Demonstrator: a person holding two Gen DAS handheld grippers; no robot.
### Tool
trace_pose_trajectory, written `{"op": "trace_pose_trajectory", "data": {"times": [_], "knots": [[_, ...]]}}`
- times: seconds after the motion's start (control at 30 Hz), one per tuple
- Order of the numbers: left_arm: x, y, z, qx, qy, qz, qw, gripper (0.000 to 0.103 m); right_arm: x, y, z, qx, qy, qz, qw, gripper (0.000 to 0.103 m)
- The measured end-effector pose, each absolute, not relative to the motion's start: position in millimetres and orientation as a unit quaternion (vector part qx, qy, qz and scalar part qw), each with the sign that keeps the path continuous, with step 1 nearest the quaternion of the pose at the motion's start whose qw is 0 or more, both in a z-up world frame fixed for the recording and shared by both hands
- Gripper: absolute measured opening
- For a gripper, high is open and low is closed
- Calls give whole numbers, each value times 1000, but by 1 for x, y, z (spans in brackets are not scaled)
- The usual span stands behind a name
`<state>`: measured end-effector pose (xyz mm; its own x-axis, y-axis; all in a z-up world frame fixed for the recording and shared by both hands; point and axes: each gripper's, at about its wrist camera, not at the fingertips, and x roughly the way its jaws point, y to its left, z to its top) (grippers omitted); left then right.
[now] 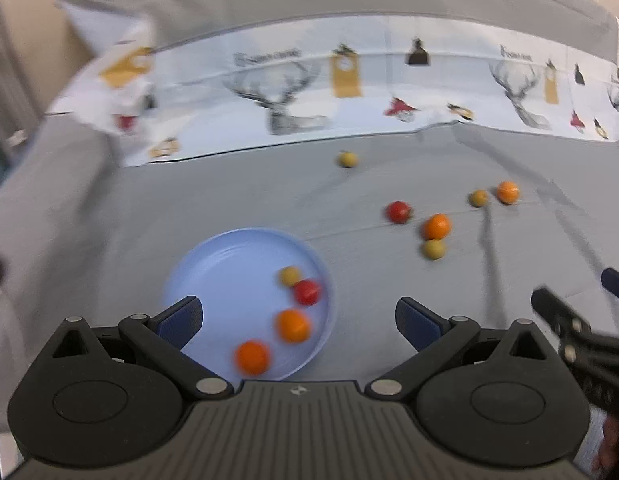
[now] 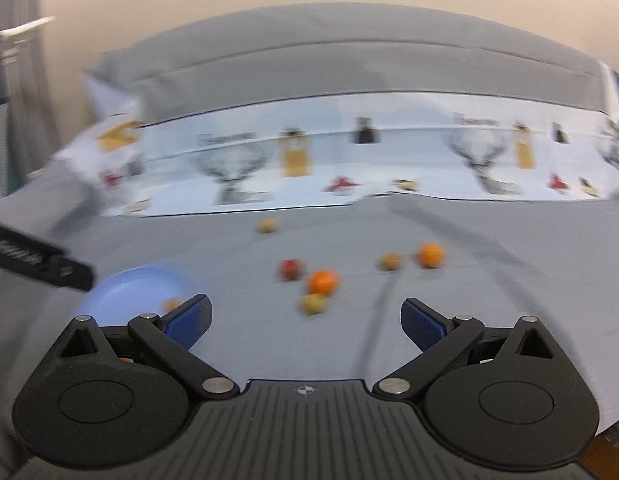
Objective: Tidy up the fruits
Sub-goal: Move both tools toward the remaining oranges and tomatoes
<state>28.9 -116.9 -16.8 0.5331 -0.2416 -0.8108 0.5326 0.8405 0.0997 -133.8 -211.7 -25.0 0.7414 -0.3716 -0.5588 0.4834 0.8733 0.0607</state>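
Observation:
A light blue plate [image 1: 213, 256] lies on the grey cloth and holds two orange fruits [image 1: 252, 357], a red one [image 1: 307, 292] and a small yellow one [image 1: 289, 276]. My left gripper [image 1: 299, 314] hovers open just above the plate's near right side, nothing between its fingers. Loose fruits lie to the right: a red one [image 1: 398, 212], an orange one [image 1: 437, 227], a yellow one [image 1: 434, 249] and more beyond. My right gripper [image 2: 305, 316] is open and empty, facing that cluster [image 2: 322, 282]; the plate [image 2: 129, 288] sits at its left.
A white printed cloth with deer motifs [image 1: 293, 92] runs along the back, under a grey cushion. A lone yellow fruit [image 1: 347, 159] lies near it. The right gripper's black body [image 1: 581, 340] shows at the left view's right edge. Both views are motion-blurred.

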Motion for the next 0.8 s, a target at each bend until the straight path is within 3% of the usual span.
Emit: {"op": "trace_pose_trajectory", "data": {"times": [0.43,0.67,0.8], "knots": [[120,-313,-142,203,513,-275,787,103,-49,-412,-129,110,309,-339,881,100],[150,-342,-194,211,559,-255,760,103,8,-463,-190,102,355,-315,874,102],[151,-343,-200,213,557,-259,760,103,9,-458,-197,84,324,-327,884,102]]}}
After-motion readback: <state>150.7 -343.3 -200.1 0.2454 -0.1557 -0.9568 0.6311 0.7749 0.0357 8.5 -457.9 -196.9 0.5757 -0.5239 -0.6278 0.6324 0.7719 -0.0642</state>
